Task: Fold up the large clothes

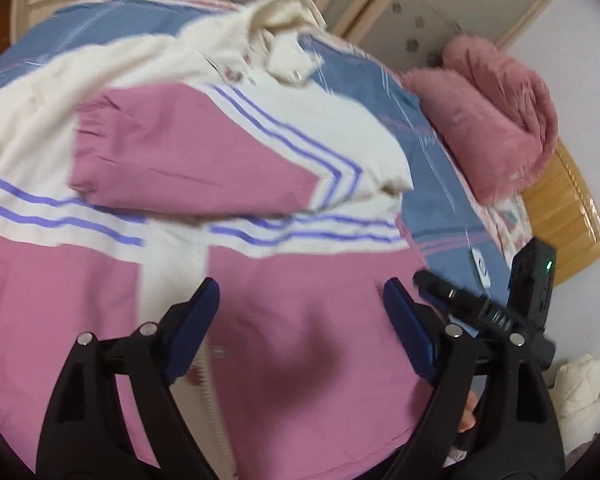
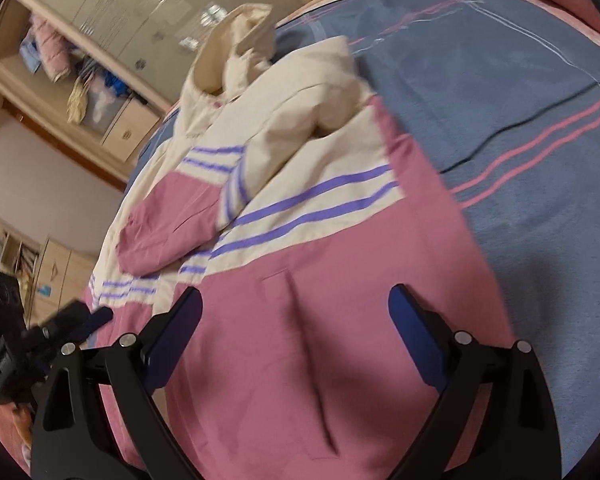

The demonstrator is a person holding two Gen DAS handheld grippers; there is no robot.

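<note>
The jacket (image 1: 260, 320), pink and cream w/ purple stripes, is laid front-up on the bed (image 1: 440, 184), hood toward the wardrobe (image 2: 112, 80). One sleeve (image 1: 204, 152) is already folded across the chest. The left tool (image 1: 300, 300) is held released above the lower front, near the zipper (image 1: 208, 360); nothing is gripped. The right tool (image 2: 296, 312) is also released, over the pink lower panel beside the pocket seam, approx. near the side edge.

Risks, as judged: only the top layer may be pinched, so the back is left behind and the fold is bunched. The padded fabric is slippery and thick, so it may be lost from the pads. If the hem is lifted unevenly, the folded sleeve may be slid off.
</note>
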